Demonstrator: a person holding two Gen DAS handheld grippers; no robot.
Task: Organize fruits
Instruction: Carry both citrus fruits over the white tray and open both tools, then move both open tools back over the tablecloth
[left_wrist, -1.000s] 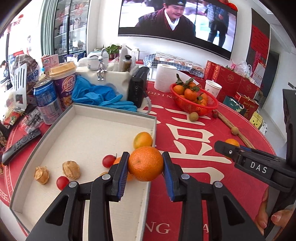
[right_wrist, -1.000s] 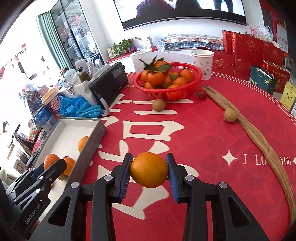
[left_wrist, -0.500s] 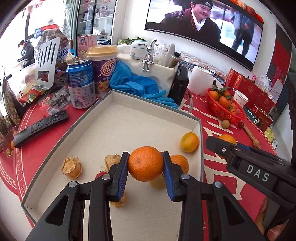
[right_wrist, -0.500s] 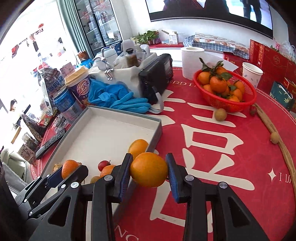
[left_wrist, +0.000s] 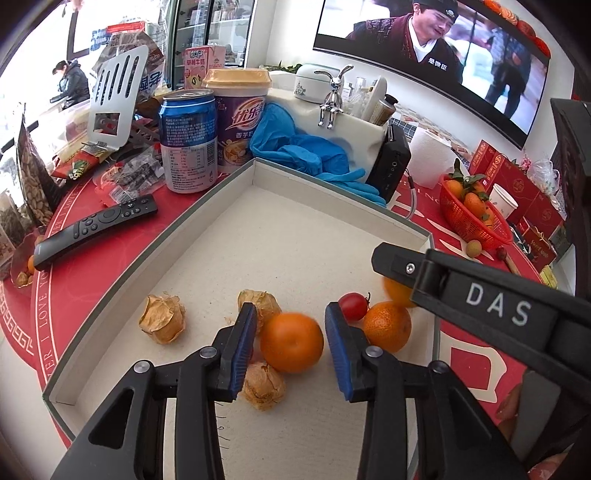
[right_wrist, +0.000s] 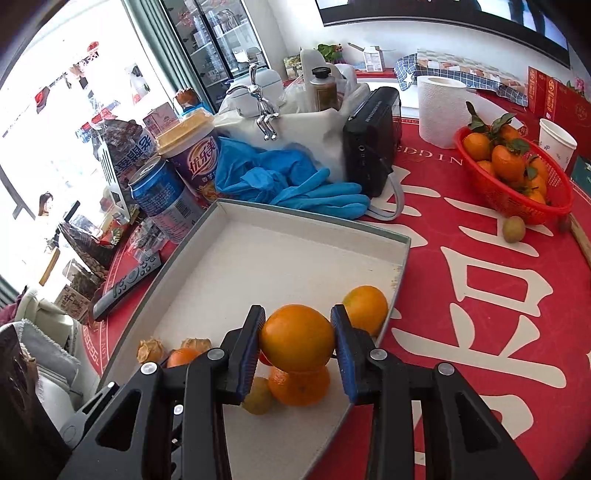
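A shallow white tray (left_wrist: 295, 236) sits on the red table. My left gripper (left_wrist: 291, 345) is open low over the tray, and an orange (left_wrist: 291, 342) lies loose between its pads on the tray floor. Beside it lie another orange (left_wrist: 387, 325), a cherry tomato (left_wrist: 354, 305) and three husked physalis (left_wrist: 161, 318). My right gripper (right_wrist: 297, 343) is shut on an orange (right_wrist: 297, 338) and holds it above the tray's near right part, over another orange (right_wrist: 299, 387) and next to a third (right_wrist: 365, 309).
A red basket of tangerines (right_wrist: 513, 173) stands far right, a kiwi (right_wrist: 513, 229) before it. Blue gloves (right_wrist: 288, 184), a black radio (right_wrist: 369, 144), a can (left_wrist: 188, 142), a cup (left_wrist: 240, 122) and a remote (left_wrist: 96, 229) ring the tray.
My left gripper lowered into the tray and opened, letting its orange rest on the tray floor. My right gripper moved left over the tray with its orange still held.
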